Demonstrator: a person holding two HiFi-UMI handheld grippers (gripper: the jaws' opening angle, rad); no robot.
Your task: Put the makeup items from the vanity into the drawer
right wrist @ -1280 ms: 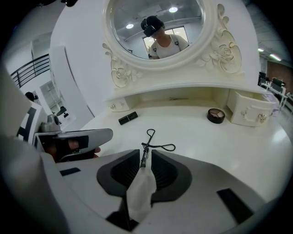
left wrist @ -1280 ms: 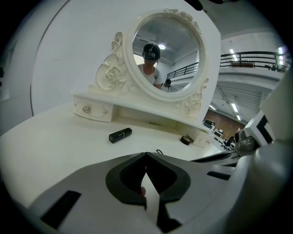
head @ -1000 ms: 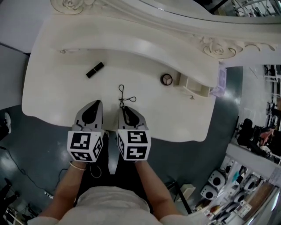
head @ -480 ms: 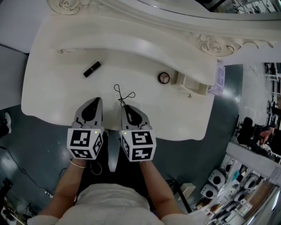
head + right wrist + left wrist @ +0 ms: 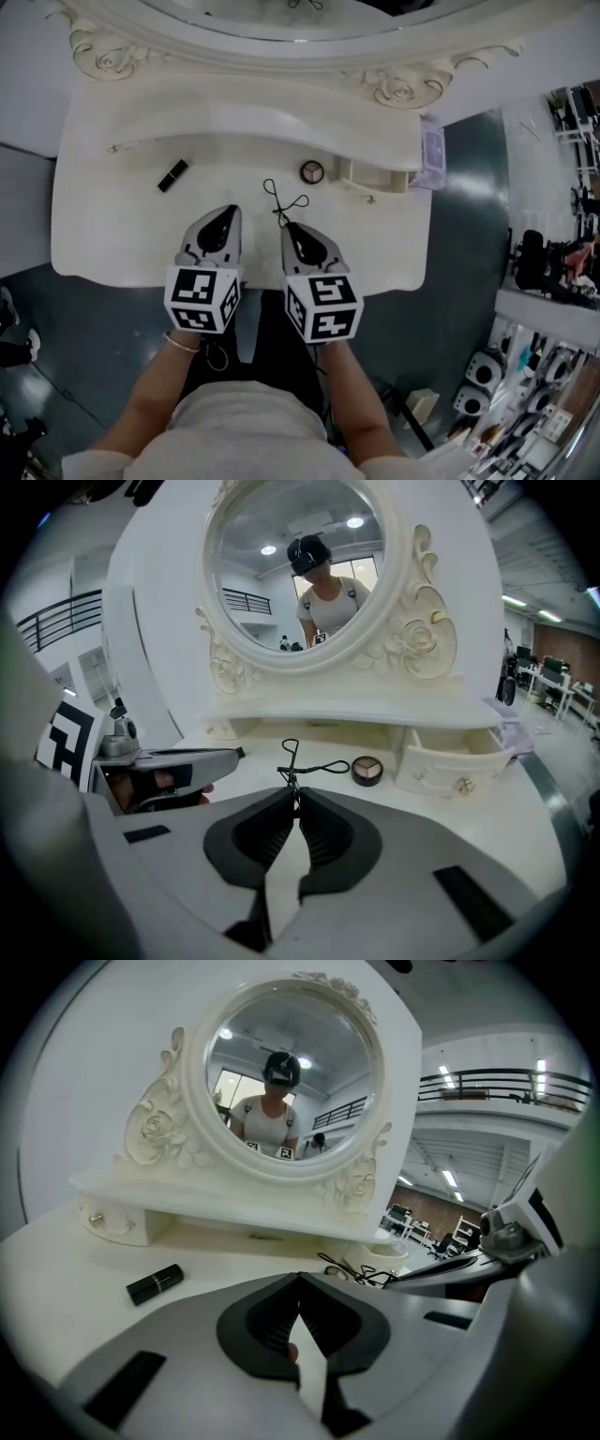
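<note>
A black eyelash curler (image 5: pixel 285 201) (image 5: pixel 305 768) sticks out ahead of my right gripper (image 5: pixel 289 225) (image 5: pixel 294 797), whose jaws are shut on its near end. The curler (image 5: pixel 361 1273) reaches toward a round compact (image 5: pixel 312 172) (image 5: pixel 367 771). To the compact's right, a small white drawer (image 5: pixel 376 176) (image 5: pixel 452 765) stands pulled open. A black lipstick (image 5: pixel 172 175) (image 5: pixel 155 1283) lies at the left of the vanity top (image 5: pixel 103 225). My left gripper (image 5: pixel 230 208) (image 5: pixel 299 1284) is shut with nothing in it, just left of the right one.
An oval mirror (image 5: pixel 292 560) in a carved white frame rises behind the raised shelf (image 5: pixel 244 127). The vanity's front edge (image 5: pixel 281 281) runs under both grippers. A second small drawer knob (image 5: pixel 97 1223) shows at the shelf's left end.
My right gripper has moved right along the vanity with the eyelash curler, closer to the compact. The left gripper followed beside it. The head view has shifted too.
</note>
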